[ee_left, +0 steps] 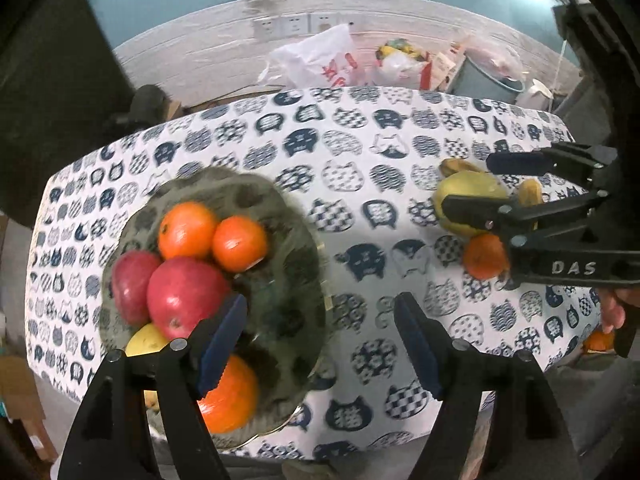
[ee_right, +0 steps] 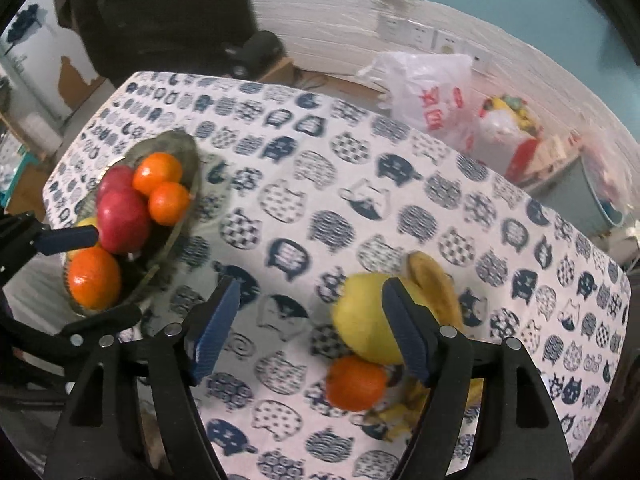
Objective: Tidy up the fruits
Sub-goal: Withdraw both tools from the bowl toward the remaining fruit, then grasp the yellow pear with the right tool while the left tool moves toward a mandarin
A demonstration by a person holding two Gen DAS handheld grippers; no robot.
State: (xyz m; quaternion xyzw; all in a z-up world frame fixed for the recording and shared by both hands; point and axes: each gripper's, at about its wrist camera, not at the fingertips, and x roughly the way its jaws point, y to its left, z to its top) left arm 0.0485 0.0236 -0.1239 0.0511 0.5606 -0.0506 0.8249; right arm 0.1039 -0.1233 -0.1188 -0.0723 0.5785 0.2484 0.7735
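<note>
Right wrist view: right gripper [ee_right: 310, 330] spread wide, holding nothing, tilted down over the counter [ee_right: 400, 184]. Its right-hand finger sits in front of a yellow-green pear [ee_right: 364, 320]; whether they touch cannot be told. A loose orange [ee_right: 356, 382] lies touching the pear's near side, bananas [ee_right: 434, 284] behind and under. Pear looks heavy, firm, smooth-skinned, likely to roll; best taken across its widest part. Orange is lighter, round, dimpled skin should grip well.

Left wrist view: left gripper [ee_left: 320, 344] also released and empty, hanging over the near edge of the glass bowl [ee_left: 288, 264], left finger above the fruit. Bowl holds two red apples [ee_left: 184, 296], three oranges and a yellow fruit. Glass is fragile; set fruit in gently.
</note>
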